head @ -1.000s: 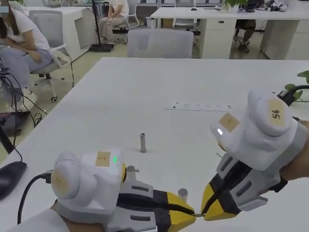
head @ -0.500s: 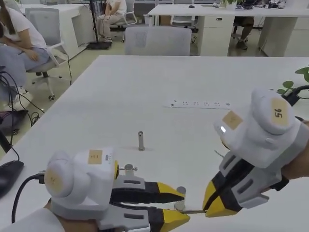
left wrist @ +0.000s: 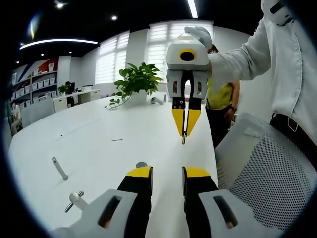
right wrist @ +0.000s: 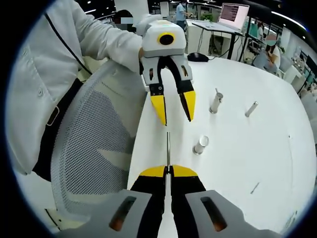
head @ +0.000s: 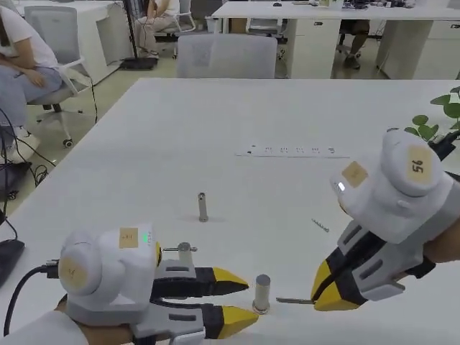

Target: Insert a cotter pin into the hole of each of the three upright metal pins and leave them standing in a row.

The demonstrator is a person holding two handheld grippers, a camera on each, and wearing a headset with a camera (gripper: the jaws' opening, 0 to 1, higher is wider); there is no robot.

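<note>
1. The cotter pin (right wrist: pixel 168 146) is a thin, straight metal sliver. The right gripper (right wrist: pixel 168 171) has its yellow-tipped jaws pinched together on one end of it.
2. Its long axis lies roughly level above the smooth white table (head: pixel 215 144). The free end points at the nearest metal pin (head: pixel 261 293), a short, upright grey cylinder just beside it.
3. The left gripper (right wrist: pixel 176 120) has its jaws parted and grasps nothing; it sits on that cylinder's opposite side.
4. Behind stand a crossed pin (head: pixel 184 251), with a thin rod through its top, and a bare pin (head: pixel 203 206).
</note>
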